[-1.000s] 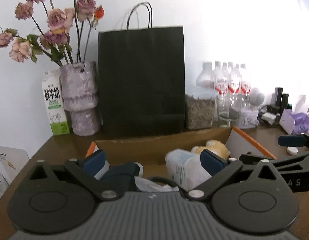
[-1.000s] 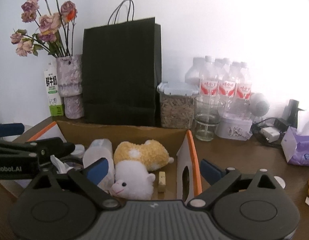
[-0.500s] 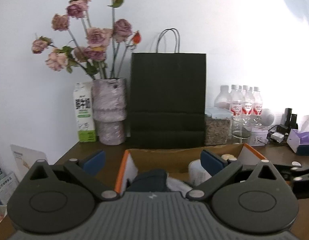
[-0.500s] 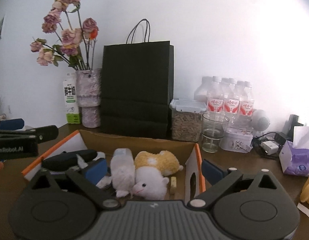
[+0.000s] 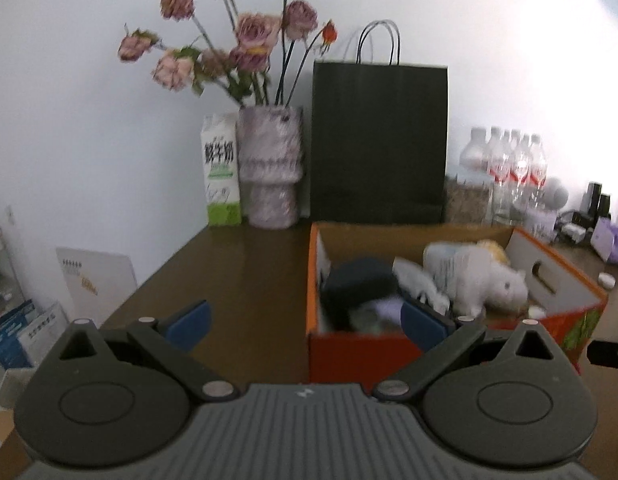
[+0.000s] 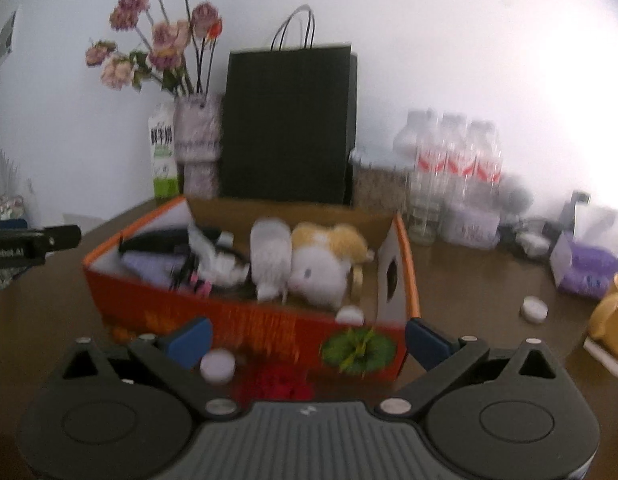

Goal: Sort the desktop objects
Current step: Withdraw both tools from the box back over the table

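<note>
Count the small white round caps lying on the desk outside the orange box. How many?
2: one cap before the box's front wall near the right tool, one cap right of the box. Others may be hidden.

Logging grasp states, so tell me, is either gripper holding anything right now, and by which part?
Nothing is held. The left gripper and the right gripper are both open, with empty fingers.

Table [image 5: 245, 272] dark brown wood, glossy with soft reflections; box [image 6: 245, 320] orange printed cardboard, raw brown inside. Plush toys [image 6: 321, 264] fluffy white and yellow cloth; bag [image 5: 379, 140] matt black paper with thin cord handles. Vase [image 5: 271, 168] rough mottled purple, milk carton [image 5: 221, 172] smooth printed card, bottles [image 6: 457, 152] clear plastic; gripper bodies matt black plastic.
</note>
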Action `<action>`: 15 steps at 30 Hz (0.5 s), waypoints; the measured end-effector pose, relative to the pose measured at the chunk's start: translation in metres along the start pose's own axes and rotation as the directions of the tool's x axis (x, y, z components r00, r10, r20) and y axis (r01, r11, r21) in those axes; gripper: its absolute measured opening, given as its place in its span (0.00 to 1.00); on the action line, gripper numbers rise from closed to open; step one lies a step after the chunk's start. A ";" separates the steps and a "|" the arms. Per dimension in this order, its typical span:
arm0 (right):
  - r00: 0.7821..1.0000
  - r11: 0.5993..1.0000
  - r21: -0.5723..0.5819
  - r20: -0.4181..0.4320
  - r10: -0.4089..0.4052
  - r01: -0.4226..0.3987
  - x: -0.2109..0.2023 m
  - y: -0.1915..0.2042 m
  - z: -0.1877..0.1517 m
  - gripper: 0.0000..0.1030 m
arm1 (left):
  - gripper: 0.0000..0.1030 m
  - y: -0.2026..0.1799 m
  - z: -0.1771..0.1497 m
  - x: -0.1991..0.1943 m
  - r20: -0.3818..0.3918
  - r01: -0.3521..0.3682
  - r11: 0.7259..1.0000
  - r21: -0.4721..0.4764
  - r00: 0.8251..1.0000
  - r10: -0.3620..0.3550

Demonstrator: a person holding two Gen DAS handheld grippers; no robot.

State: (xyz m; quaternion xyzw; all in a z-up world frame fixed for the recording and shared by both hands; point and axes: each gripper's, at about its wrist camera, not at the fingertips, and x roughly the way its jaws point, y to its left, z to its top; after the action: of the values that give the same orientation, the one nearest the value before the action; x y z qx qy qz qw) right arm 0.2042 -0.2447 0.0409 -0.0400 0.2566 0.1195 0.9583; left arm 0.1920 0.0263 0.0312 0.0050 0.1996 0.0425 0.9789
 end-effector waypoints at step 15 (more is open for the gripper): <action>0.989 1.000 0.024 -0.146 0.004 -0.001 -0.006 0.007 -0.056 1.00 | 1.00 -0.034 -0.050 -0.020 -0.143 0.141 0.990 0.028 0.980 -0.135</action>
State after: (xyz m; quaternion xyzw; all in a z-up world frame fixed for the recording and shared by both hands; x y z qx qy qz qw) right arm 0.1707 -0.2470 -0.0052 -0.0368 0.3275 0.1143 0.9372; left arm 0.1567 -0.0093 -0.0074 0.0067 0.2687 -0.0291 0.9628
